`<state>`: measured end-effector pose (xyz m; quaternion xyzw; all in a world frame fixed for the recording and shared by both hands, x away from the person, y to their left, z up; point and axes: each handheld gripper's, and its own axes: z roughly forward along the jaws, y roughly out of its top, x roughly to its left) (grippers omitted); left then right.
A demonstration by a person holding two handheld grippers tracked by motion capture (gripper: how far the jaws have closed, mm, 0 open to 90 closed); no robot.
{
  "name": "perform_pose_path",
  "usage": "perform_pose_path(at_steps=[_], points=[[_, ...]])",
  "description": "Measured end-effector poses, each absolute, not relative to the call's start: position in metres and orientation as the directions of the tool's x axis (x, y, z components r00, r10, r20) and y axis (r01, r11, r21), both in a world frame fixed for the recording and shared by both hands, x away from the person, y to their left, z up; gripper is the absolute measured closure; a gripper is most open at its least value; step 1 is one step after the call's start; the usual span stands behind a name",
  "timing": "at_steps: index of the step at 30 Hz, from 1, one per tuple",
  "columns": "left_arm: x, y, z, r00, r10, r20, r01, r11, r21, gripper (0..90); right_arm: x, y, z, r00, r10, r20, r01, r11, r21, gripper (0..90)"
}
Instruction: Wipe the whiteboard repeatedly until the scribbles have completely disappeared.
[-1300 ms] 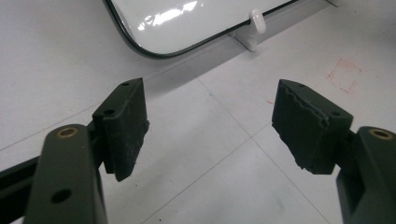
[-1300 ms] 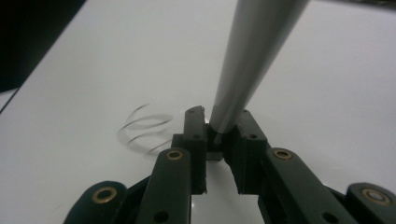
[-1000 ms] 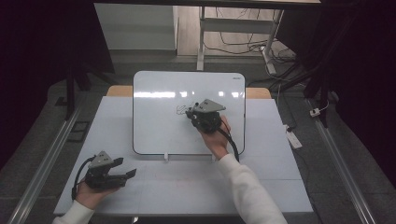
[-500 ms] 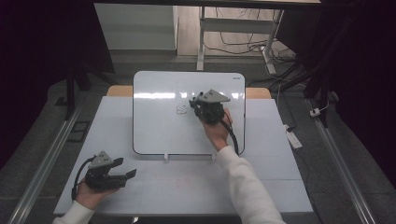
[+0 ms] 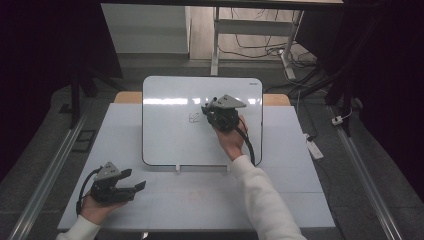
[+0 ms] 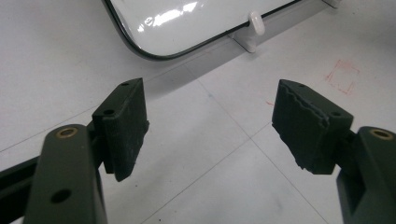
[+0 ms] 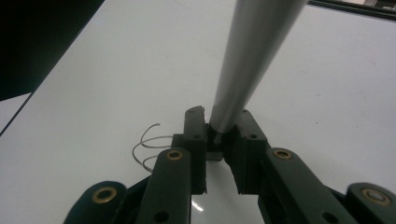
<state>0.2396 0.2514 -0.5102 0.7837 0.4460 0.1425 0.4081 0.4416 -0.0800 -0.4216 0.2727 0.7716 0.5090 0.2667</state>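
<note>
The right gripper (image 7: 219, 140) has its jaws clamped on a grey pen (image 7: 252, 56), which rises straight up from between the fingertips over the whiteboard (image 5: 170, 135). A thin scribble (image 7: 152, 147) lies just left of those fingertips. The left gripper (image 6: 210, 126) rests near the table (image 5: 165, 195) with its jaws spread wide, holding nothing.

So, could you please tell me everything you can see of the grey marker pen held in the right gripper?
The grey marker pen is a smooth, round, matt barrel that narrows toward the end clamped between the jaws of the black right gripper, which are shut on it. It slants up and out of the right gripper view, so its far end is cut off and its tip is hidden. It stands over the glossy white whiteboard, beside a thin curved drawn line. Whether the tip touches the board cannot be told.
</note>
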Motion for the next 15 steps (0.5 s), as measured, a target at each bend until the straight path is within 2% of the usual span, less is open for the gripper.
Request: perform_pose_path(at_steps=[1,2,3,6,10,12,15], points=[[0.240,0.252,-0.510,0.562,0.815,-0.142,0.584,-0.269,0.766,27.2,0.431,-0.071,-0.430,-0.749,0.642,-0.163,0.135,0.390,0.911,77.4],[0.240,0.252,-0.511,0.559,0.816,-0.143,0.585,-0.267,0.765,27.2,0.431,-0.071,-0.430,-0.749,0.642,-0.163,0.135,0.390,0.911,77.4],[0.241,0.253,-0.511,0.559,0.817,-0.143,0.587,-0.267,0.764,27.2,0.419,-0.060,-0.440,-0.781,0.587,-0.214,0.095,0.451,0.888,77.4],[0.240,0.252,-0.511,0.560,0.816,-0.141,0.586,-0.270,0.764,27.1,0.421,-0.060,-0.439,-0.776,0.594,-0.213,0.094,0.442,0.892,77.4],[0.239,0.251,-0.509,0.560,0.817,-0.138,0.580,-0.268,0.770,27.1,0.437,-0.068,-0.426,-0.722,0.668,-0.182,0.114,0.375,0.920,77.4],[0.240,0.252,-0.510,0.561,0.815,-0.141,0.582,-0.268,0.768,27.2,0.436,-0.065,-0.425,-0.721,0.668,-0.185,0.116,0.379,0.918,77.4],[0.240,0.253,-0.511,0.559,0.817,-0.141,0.583,-0.267,0.767,27.2,0.422,-0.048,-0.439,-0.783,0.588,-0.203,0.097,0.438,0.894,77.4]])
